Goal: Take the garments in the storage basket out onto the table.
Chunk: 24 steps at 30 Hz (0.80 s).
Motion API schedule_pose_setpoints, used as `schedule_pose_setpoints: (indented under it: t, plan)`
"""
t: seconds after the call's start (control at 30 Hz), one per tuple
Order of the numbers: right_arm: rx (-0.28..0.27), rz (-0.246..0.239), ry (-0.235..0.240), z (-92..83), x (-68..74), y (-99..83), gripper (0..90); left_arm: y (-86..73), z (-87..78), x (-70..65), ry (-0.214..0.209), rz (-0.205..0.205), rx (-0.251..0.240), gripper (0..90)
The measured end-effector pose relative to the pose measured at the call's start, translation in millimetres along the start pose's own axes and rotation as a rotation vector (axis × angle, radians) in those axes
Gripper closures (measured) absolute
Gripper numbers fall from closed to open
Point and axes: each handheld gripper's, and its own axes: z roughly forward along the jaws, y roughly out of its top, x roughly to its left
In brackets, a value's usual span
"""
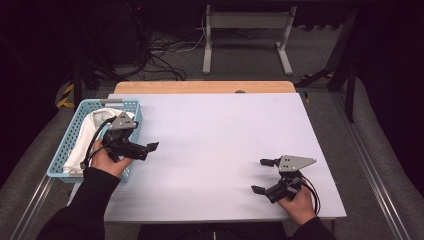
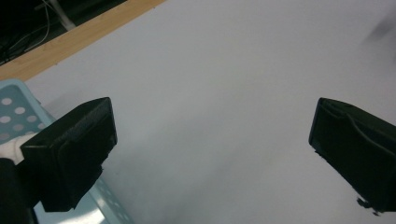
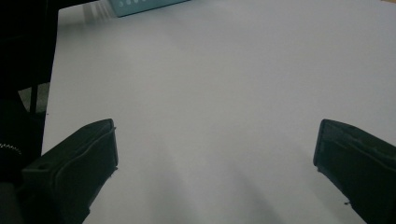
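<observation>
A light blue perforated basket [image 1: 69, 145] stands at the table's left edge with a white cloth [image 1: 90, 135] bundled inside. My left gripper [image 1: 142, 139] hovers at the basket's right rim, jaws pointing right over the white tabletop [image 1: 215, 145]. In the left gripper view the left gripper [image 2: 212, 126] is open and empty, with the basket [image 2: 14, 109] and a bit of the cloth [image 2: 10, 148] at lower left. My right gripper [image 1: 261, 175] rests near the front right of the table, open, jaws pointing left. The right gripper [image 3: 215, 144] holds nothing between its jaws.
A wooden board edge [image 1: 200, 87] runs along the far side of the white top. Beyond it stand a white table frame [image 1: 247, 30] and cables on the floor. The basket's corner [image 3: 140, 5] appears far off in the right gripper view.
</observation>
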Motion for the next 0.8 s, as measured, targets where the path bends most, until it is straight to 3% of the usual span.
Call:
schedule_pose_setpoints:
  t: [0.13,0.7,0.8]
  plan:
    - [0.000,-0.001,0.002,0.0,0.1,0.0,0.5,4.0,-0.9,6.0,0.017,0.009,0.008,1.8]
    - [-0.003,0.003,0.005,-0.6,-0.2,-0.1,0.5,8.6,-5.0,38.2,0.076,-0.029,0.038,1.3]
    - [-0.002,0.003,0.005,-0.5,-0.2,-0.1,0.5,8.8,-6.8,44.1,0.103,-0.034,0.044,0.1]
